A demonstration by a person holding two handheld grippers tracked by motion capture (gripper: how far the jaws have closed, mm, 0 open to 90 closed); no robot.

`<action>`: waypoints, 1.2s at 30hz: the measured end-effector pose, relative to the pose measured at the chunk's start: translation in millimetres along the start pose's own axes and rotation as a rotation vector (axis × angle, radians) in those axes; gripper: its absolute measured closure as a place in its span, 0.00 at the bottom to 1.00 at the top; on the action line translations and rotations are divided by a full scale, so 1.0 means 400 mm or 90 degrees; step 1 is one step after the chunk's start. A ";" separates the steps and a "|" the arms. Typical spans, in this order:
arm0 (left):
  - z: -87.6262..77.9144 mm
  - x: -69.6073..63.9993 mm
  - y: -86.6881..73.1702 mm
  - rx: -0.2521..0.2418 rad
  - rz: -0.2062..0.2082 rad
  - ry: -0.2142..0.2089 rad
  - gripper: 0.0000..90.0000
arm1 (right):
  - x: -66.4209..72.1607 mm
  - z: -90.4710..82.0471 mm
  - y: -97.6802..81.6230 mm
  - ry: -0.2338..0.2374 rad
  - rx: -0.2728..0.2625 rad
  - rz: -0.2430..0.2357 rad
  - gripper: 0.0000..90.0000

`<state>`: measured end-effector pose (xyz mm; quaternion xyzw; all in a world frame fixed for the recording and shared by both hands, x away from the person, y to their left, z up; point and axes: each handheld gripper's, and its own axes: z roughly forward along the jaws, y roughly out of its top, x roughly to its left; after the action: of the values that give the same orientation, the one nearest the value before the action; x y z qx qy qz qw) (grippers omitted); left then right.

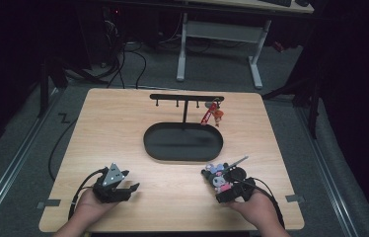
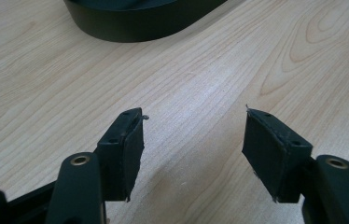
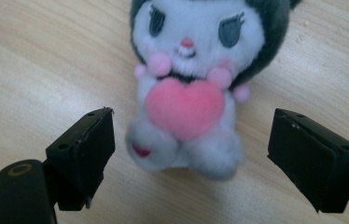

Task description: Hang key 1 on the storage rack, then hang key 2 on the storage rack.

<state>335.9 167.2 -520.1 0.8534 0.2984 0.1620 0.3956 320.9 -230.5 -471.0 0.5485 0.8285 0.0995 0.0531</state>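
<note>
Surface point(image 1: 123, 123): light wood-grain top, rectangular with rounded corners, standing on grey carpeted floor point(image 1: 19, 148). Directly on it: a black oval tray point(image 1: 183, 142) at centre, with a black T-shaped hanger stand point(image 1: 186, 98) rising at its far edge; a plush doll keychain point(image 1: 218, 177), white face, dark hood, pink heart, lying near the right front.

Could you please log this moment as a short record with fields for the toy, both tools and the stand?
toy: grey-and-white plush keychain holding a pink heart, lying on the light wooden table
right tool: open, jaws either side of plush, not pressing
left tool: open, nothing between jaws
stand: black metal hook rack over black oval tray
on rack: red keychain
</note>
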 end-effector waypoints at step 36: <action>0.005 0.003 -0.002 -0.001 0.010 -0.002 0.43 | -0.013 0.036 0.059 0.001 0.068 -0.024 0.53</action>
<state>337.5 167.2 -522.0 0.8555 0.2910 0.1640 0.3956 346.9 -224.8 -479.8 0.5346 0.8430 0.0543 0.0248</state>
